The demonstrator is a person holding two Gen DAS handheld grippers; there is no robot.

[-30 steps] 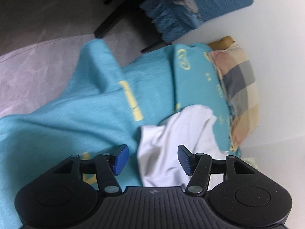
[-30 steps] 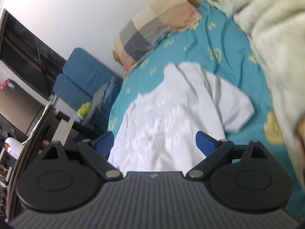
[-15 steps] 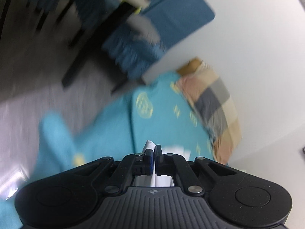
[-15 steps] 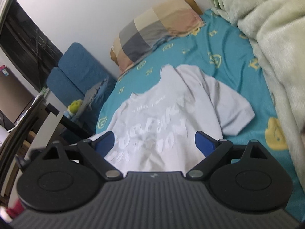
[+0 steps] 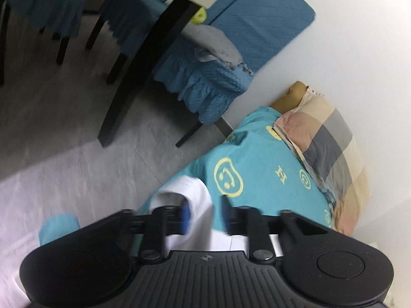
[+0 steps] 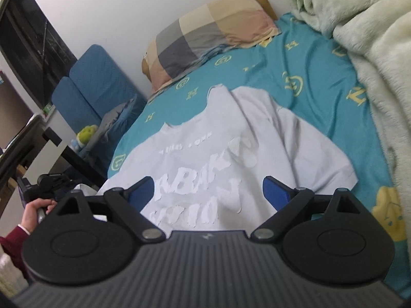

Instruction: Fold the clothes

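Note:
A white T-shirt [image 6: 231, 138] with raised white lettering lies spread face up on the teal bed sheet [image 6: 308, 77]. My right gripper [image 6: 209, 192] is open and empty, hovering over the shirt's lower part. My left gripper [image 5: 204, 217] is open at the bed's left edge, its blurred blue fingers on either side of a white fold of the T-shirt [image 5: 197, 195] that hangs over the edge. The left gripper with the hand that holds it also shows at the far left of the right wrist view [image 6: 48, 182].
A checked pillow [image 6: 210, 38] lies at the head of the bed by the white wall. A fluffy pale blanket [image 6: 372, 51] is piled along the right side. A blue chair [image 5: 231, 51] and a dark table leg [image 5: 143, 71] stand on the grey floor left of the bed.
My left gripper closed on the shirt's edge, pulled it toward the bed's left edge, and has now opened. The shirt lies flatter. My right gripper stayed open and shifted little.

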